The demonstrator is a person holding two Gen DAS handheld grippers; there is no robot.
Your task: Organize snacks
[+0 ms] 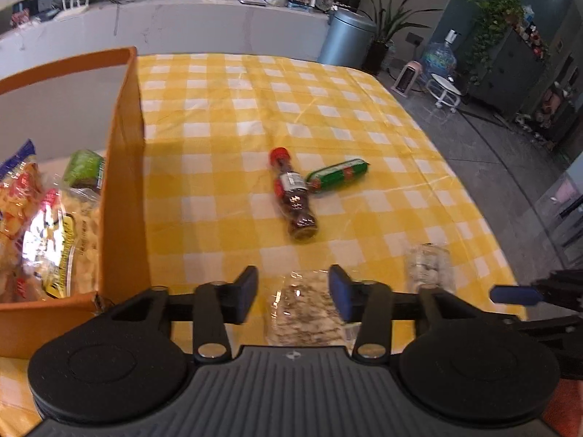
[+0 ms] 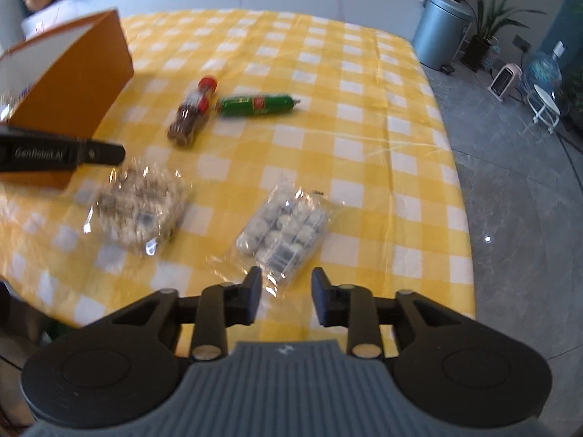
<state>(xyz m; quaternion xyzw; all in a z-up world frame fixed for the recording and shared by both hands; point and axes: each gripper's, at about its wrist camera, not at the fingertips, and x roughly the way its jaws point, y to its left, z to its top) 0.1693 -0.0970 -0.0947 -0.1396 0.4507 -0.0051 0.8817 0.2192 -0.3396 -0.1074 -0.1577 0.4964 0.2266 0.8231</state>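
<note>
An orange box at the table's left holds several snack bags; it also shows in the right wrist view. My left gripper is open, its jaws either side of a clear bag of seeded crackers, which also shows in the right wrist view. My right gripper is open just above the near end of a clear bag of white round candies, which also shows in the left wrist view. A red-capped bottle and a green sausage-shaped pack lie mid-table.
The table has a yellow checked cloth. Its right edge drops to a grey floor with a metal bin, plants and a stool. My right gripper's blue fingertip shows at the left view's right edge.
</note>
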